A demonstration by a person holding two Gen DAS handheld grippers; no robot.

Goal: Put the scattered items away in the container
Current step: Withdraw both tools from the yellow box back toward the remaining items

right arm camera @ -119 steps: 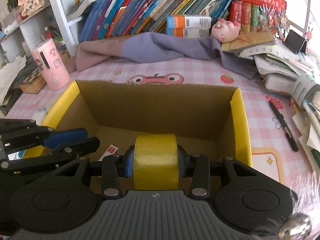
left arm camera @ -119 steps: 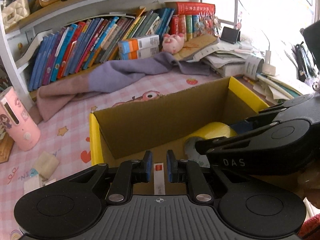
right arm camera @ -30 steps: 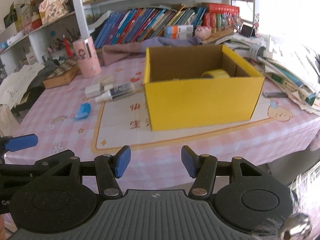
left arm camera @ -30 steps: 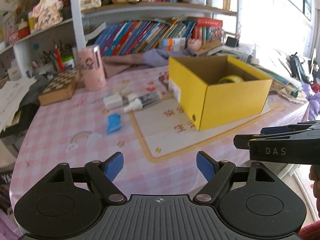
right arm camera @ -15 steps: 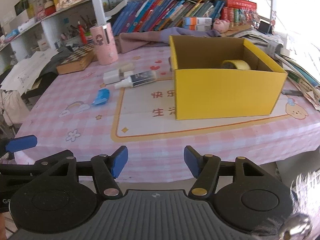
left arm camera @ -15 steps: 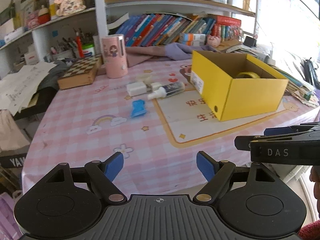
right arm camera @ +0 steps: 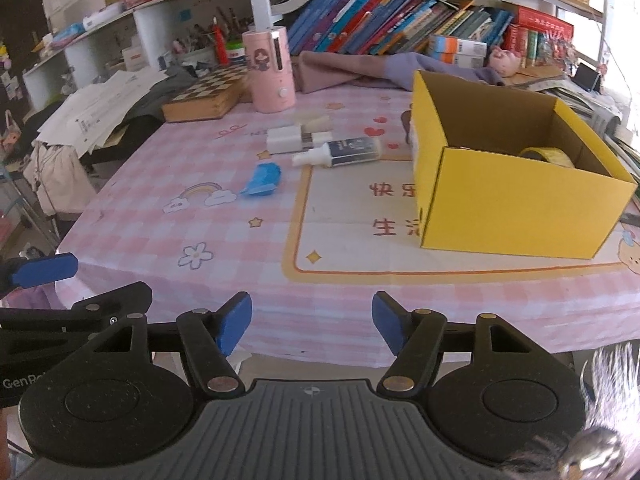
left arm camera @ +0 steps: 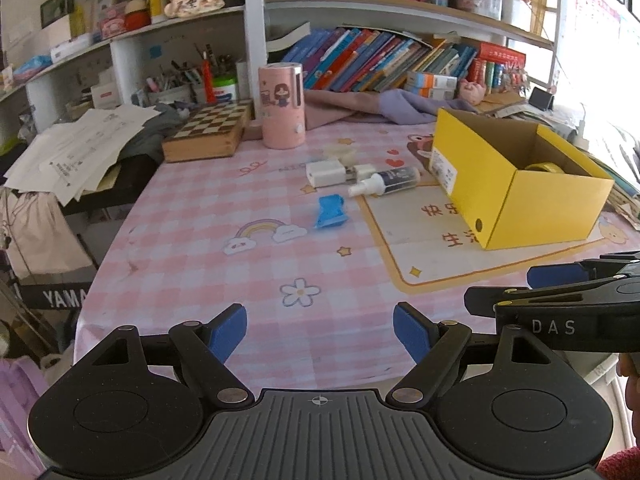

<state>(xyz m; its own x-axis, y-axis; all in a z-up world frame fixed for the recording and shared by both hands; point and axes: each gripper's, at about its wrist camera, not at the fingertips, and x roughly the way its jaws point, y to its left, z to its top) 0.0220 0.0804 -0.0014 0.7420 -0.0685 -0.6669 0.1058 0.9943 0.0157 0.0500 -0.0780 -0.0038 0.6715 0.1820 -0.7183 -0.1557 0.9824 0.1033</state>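
Observation:
A yellow cardboard box (left arm camera: 540,212) (right arm camera: 520,208) stands on the pink checked table at the right, with a yellow tape roll (left arm camera: 545,167) (right arm camera: 548,156) inside. Left of it lie a spray bottle (left arm camera: 386,181) (right arm camera: 340,151), a white block (left arm camera: 325,173) (right arm camera: 283,139), a small cream item (left arm camera: 340,153) (right arm camera: 316,123) and a blue item (left arm camera: 330,211) (right arm camera: 262,179). My left gripper (left arm camera: 320,326) is open and empty above the table's near edge. My right gripper (right arm camera: 312,322) is open and empty, also at the near edge, far from the items.
A pink cylinder (left arm camera: 282,106) (right arm camera: 270,72) and a chessboard box (left arm camera: 208,130) (right arm camera: 204,94) stand at the back. A purple cloth (left arm camera: 380,106) lies before shelved books. Papers pile at the left (left arm camera: 80,144) and at the right of the box.
Both grippers let go of their items into the box, opened and pulled far back from it to the table's near edge. The view has swung left over the last second.

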